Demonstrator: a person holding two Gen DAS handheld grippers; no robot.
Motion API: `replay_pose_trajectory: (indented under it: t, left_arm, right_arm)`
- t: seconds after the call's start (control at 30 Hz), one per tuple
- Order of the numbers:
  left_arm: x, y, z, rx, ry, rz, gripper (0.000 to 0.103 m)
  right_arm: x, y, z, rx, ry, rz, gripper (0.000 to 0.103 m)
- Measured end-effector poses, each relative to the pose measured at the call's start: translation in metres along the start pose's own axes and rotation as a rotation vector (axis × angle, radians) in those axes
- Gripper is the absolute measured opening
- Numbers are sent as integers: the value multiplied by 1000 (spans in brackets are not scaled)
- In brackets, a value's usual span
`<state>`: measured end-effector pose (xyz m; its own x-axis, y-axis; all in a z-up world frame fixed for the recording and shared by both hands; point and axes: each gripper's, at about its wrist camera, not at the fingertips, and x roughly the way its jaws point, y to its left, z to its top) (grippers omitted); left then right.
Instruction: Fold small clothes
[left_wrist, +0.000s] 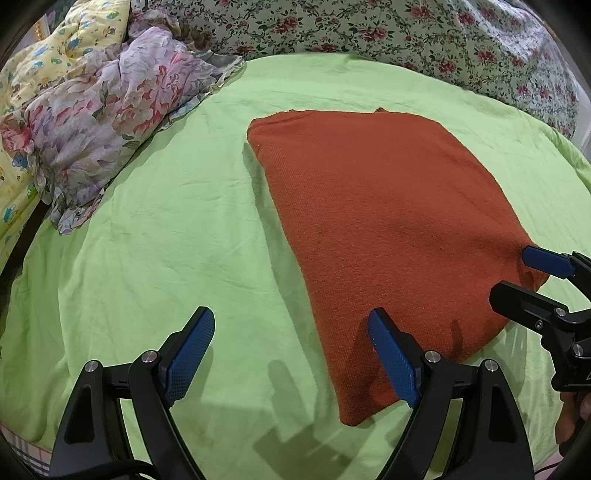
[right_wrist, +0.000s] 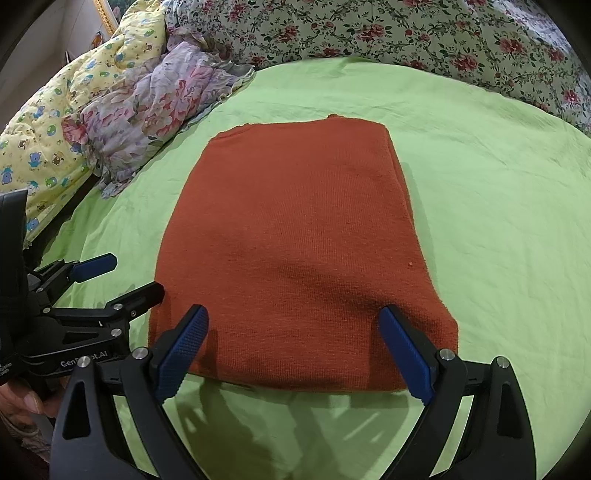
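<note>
the rust-orange ribbed knit garment (right_wrist: 295, 254) lies flat, already folded into a rectangle on the light green bedsheet (right_wrist: 480, 206), its near edge between the wide-open right gripper (right_wrist: 293, 349) and the wide-open left gripper (left_wrist: 291, 350) — both empty — so the next fold likely calls for pinching that near hem.

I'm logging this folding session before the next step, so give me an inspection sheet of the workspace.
Surface: green sheet, lightly creased.
Job's things: orange knit garment lying flat, folded into a rectangle.
Clutter: crumpled floral cloth at far left.
Grippers: left gripper open at the garment's near left corner; right gripper open over its near edge; neither grips.
Cables: nothing seen.
Surroundings: yellow cartoon quilt; rose-print bedding behind.
</note>
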<state>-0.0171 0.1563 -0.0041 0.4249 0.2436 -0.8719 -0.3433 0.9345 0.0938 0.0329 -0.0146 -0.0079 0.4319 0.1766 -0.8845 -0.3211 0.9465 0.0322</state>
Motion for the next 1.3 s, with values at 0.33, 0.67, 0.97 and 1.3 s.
replay_pose_trajectory:
  t: [0.33, 0.67, 0.97, 1.3]
  left_arm:
    - [0, -1, 1, 0, 4, -2, 86]
    - [0, 0, 3, 8, -2, -2, 86]
    - [1, -1, 4, 14, 0, -9, 86]
    - [1, -1, 6, 20, 1, -15, 86]
  right_arm:
    - [0, 0, 0, -1, 0, 0, 94]
    - [0, 0, 0, 0, 0, 2, 94]
    - [0, 0, 1, 2, -1, 2, 94]
    - [-3, -4, 2, 21, -10, 2, 94]
